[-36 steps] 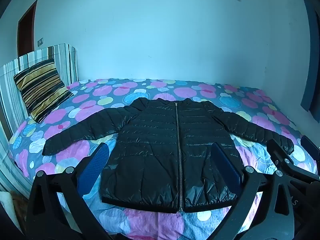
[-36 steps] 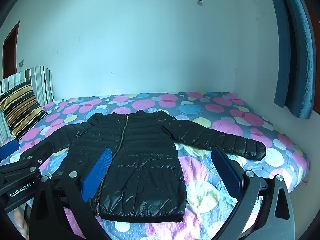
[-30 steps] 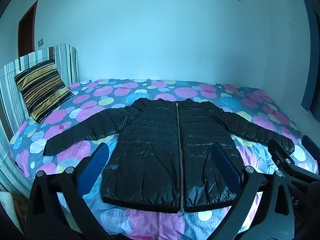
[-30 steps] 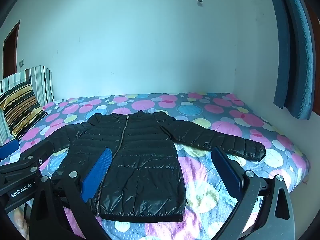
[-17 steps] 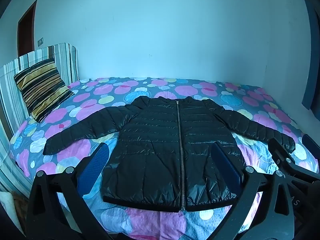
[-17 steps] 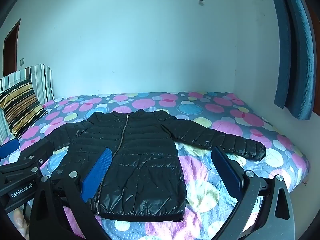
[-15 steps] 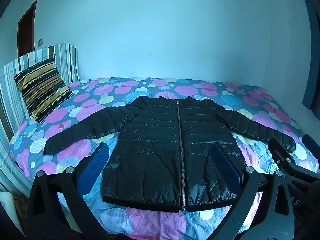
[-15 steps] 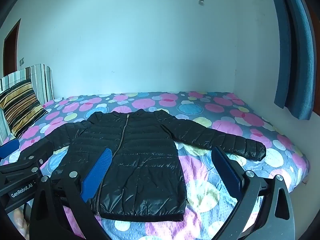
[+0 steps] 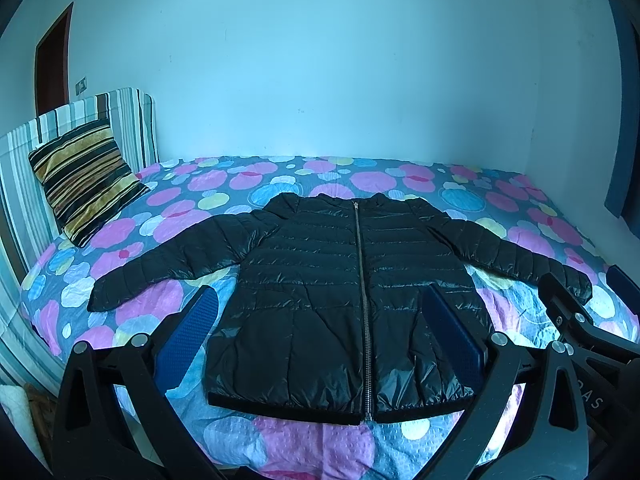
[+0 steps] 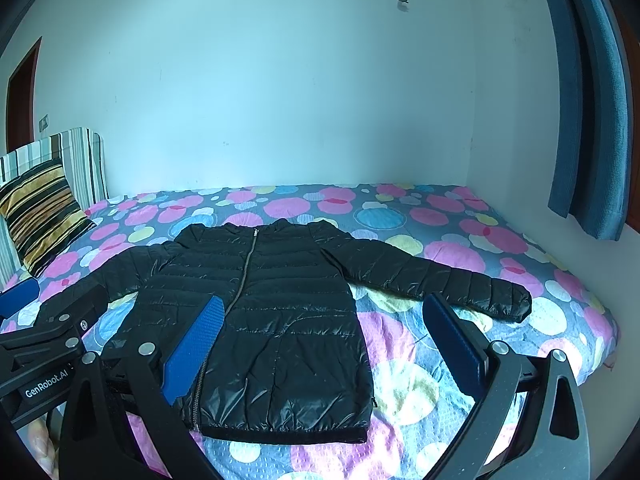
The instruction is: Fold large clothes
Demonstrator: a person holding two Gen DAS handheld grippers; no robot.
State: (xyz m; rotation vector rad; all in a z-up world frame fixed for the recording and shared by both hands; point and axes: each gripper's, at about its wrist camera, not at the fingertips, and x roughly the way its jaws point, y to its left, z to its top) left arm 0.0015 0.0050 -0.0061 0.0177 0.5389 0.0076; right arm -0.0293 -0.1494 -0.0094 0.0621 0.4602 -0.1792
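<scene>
A black puffer jacket (image 9: 320,288) lies flat and zipped on the bed, front up, both sleeves spread out to the sides, hem toward me. It also shows in the right wrist view (image 10: 272,304). My left gripper (image 9: 320,336) is open and empty, held above the jacket's hem near the bed's front edge. My right gripper (image 10: 320,340) is open and empty, held over the jacket's right half. The right gripper shows at the right edge of the left wrist view (image 9: 580,320); the left gripper shows at the left edge of the right wrist view (image 10: 44,320).
The bed has a spotted pink, blue and yellow cover (image 9: 280,440). A striped pillow (image 9: 84,184) leans on a striped headboard (image 9: 16,200) at the left. A blue curtain (image 10: 592,120) hangs at the right. A wall stands behind the bed.
Both views have drifted very slightly; the jacket lies as before and both grippers stay open.
</scene>
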